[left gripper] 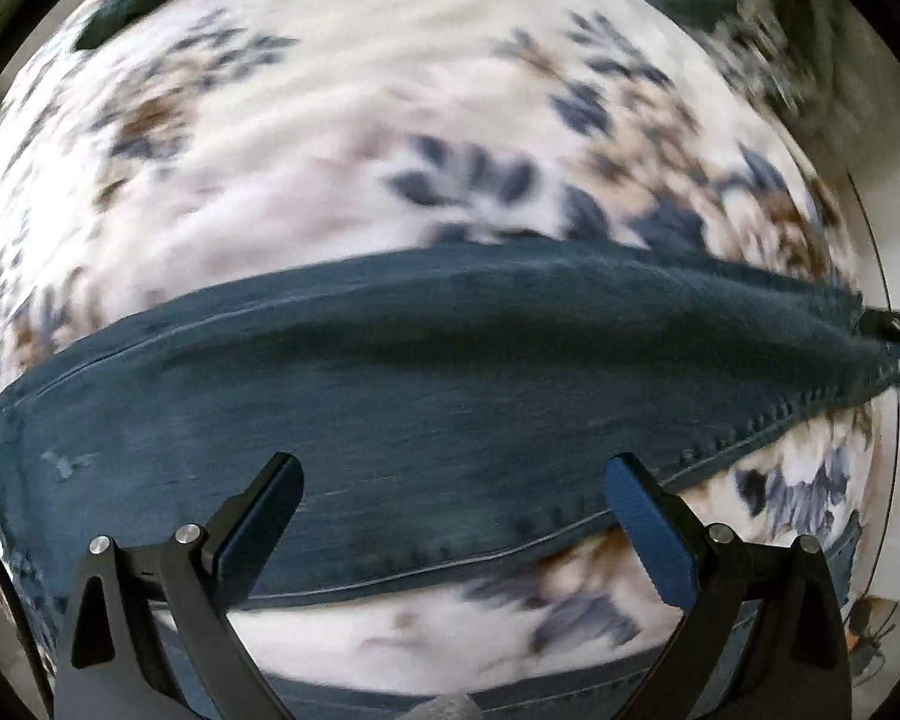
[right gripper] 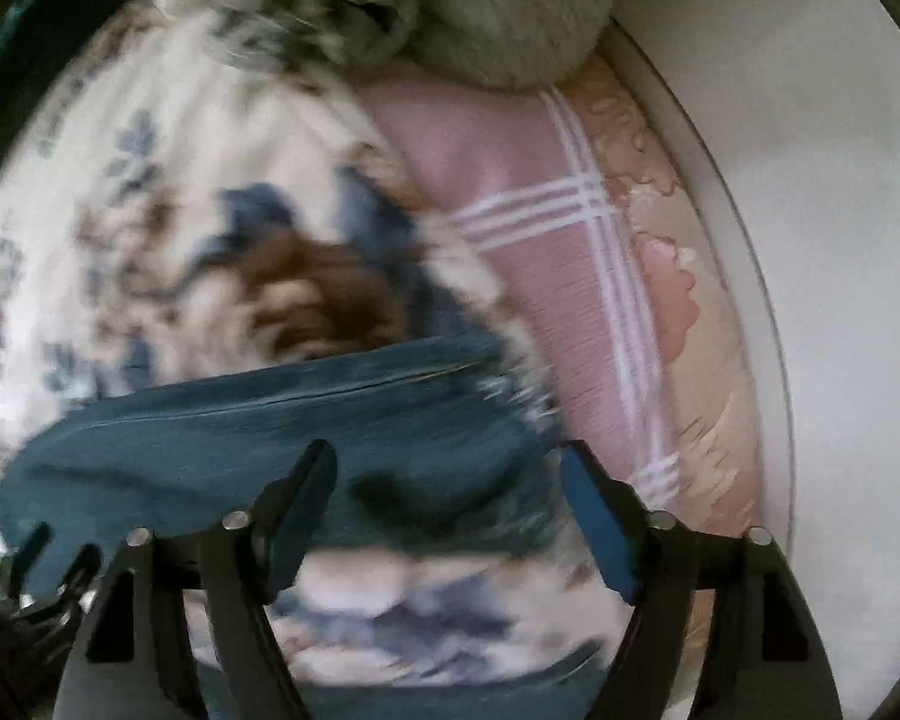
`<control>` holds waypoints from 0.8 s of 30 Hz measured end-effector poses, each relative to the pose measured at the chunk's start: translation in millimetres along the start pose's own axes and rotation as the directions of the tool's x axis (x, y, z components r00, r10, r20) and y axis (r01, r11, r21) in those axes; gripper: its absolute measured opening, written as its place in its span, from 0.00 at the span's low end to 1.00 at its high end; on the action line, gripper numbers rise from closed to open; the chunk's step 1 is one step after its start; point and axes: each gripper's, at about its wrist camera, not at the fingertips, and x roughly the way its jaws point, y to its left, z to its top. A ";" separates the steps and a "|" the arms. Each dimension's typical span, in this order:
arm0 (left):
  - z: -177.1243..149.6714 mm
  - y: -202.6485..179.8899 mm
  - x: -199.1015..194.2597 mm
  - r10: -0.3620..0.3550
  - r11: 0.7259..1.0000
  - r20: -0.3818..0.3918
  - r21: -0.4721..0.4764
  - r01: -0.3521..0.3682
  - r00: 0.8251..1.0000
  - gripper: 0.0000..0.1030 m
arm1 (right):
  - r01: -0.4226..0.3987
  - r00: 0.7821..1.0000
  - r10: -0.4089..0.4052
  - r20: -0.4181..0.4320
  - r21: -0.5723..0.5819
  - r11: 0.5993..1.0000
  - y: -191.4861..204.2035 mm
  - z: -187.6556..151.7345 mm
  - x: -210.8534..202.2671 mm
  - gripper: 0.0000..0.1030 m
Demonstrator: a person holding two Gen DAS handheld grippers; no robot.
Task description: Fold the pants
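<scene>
Both the left gripper [left gripper: 453, 489] and right gripper [right gripper: 447, 483] hang spread apart, empty, over a floral bedspread [left gripper: 330, 138]; dark blue pants [left gripper: 450, 360] stretch nine to three, flat.

Dark blue pants [left gripper: 438, 360] on white blue-and-brown floral bedspread [left gripper: 342, 120]

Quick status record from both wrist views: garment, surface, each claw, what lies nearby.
garment: dark teal fabric pants, lying as a long band across the bed
surface: white bedspread with blue and brown flowers
left claw: open, above the pants, nothing between the fingers
right claw: open, over the end of the pants, holding nothing
nearby: pink blanket with white stripes and grey fuzzy fabric beyond the pants
image quality: motion blur in both views
</scene>
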 end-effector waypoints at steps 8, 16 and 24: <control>-4.8 131.9 -30.3 0.101 0.980 0.030 -0.173 -0.094 0.994 1.00 | -0.106 0.994 0.099 -0.041 -0.258 0.960 146.7 -24.6 -39.7 0.77; 20.8 185.5 -17.1 0.293 0.956 -0.017 0.032 -0.293 0.956 1.00 | -0.021 0.990 -0.075 -0.117 -0.657 0.753 331.8 -18.8 13.7 0.77; 48.8 180.0 58.4 0.237 0.918 -0.133 0.354 -0.177 0.962 0.97 | 0.041 0.952 -0.251 -0.176 -0.738 0.673 362.2 -9.4 60.5 0.77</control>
